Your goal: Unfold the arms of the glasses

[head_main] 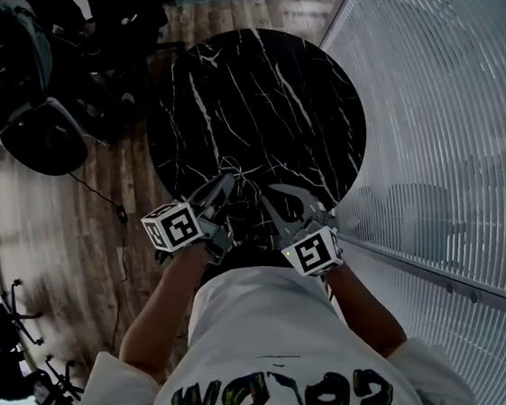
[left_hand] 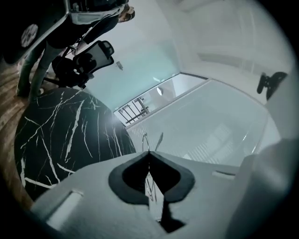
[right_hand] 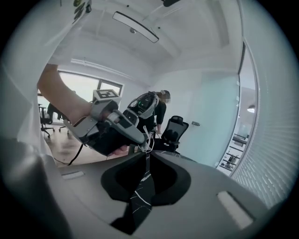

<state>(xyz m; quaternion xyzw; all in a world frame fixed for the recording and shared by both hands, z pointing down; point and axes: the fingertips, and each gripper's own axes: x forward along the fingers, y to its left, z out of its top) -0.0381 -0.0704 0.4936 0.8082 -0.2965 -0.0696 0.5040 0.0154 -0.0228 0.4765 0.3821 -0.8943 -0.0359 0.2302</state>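
Note:
The glasses (left_hand: 146,139) are thin pale wire, poking out past the tips of my left gripper (left_hand: 149,152), whose jaws are shut on them. In the right gripper view the same wire frame (right_hand: 148,136) hangs at the nose of the left gripper (right_hand: 142,140) and runs into my right gripper (right_hand: 147,154), whose jaws meet on a thin part of it. In the head view both grippers, left (head_main: 228,182) and right (head_main: 267,192), point toward each other just above the near edge of the black marble table (head_main: 250,97). The glasses are too fine to make out there.
The round table stands on a wooden floor (head_main: 56,228). Dark office chairs (head_main: 33,104) are at the far left. A glass wall with blinds (head_main: 444,130) runs along the right. A person (right_hand: 156,109) stands beyond a chair (right_hand: 175,130) in the right gripper view.

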